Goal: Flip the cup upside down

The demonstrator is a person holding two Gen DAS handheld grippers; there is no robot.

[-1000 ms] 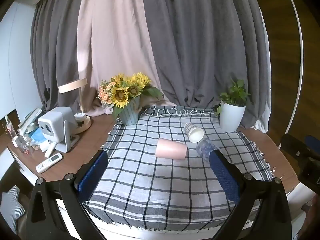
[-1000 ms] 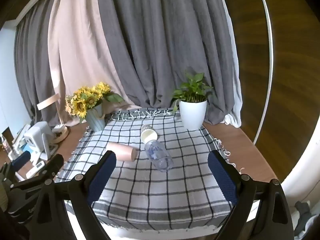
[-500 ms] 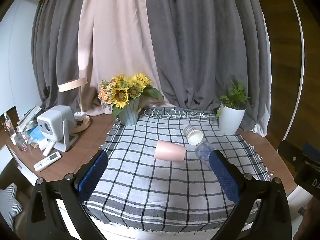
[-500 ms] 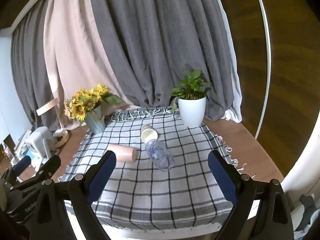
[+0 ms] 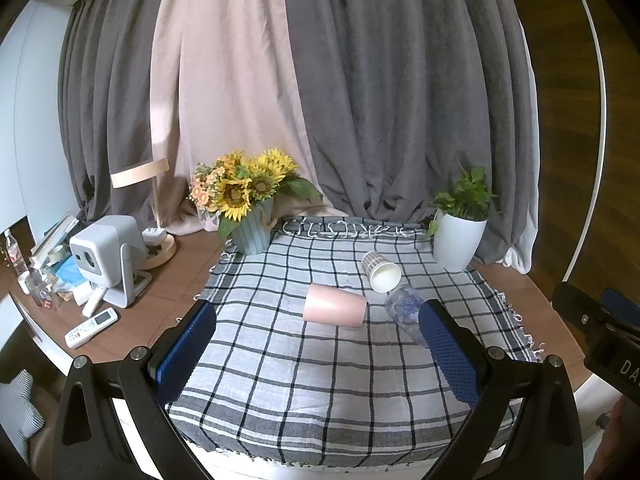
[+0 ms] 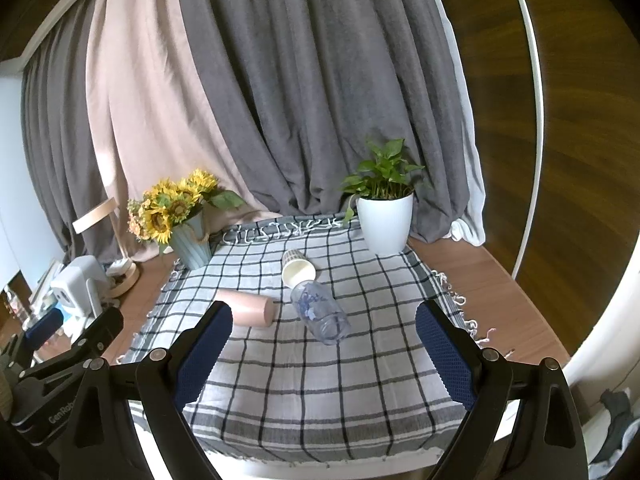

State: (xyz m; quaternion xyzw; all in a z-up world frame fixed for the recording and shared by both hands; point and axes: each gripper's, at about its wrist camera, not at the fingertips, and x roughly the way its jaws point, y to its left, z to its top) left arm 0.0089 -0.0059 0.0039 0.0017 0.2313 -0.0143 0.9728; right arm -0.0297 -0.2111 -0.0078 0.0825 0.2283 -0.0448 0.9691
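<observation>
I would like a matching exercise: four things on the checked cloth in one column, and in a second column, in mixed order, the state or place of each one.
Things:
1. pink cup
2. striped paper cup
3. clear plastic bottle
4. white plant pot

States or places:
A. upright at the far right corner of the cloth
B. lying on its side, white inside facing the cameras
C. lying on its side, see-through
D. lying on its side, nearest the left gripper

Pairs: 1-D, 2-B, 3-C, 4-A
</observation>
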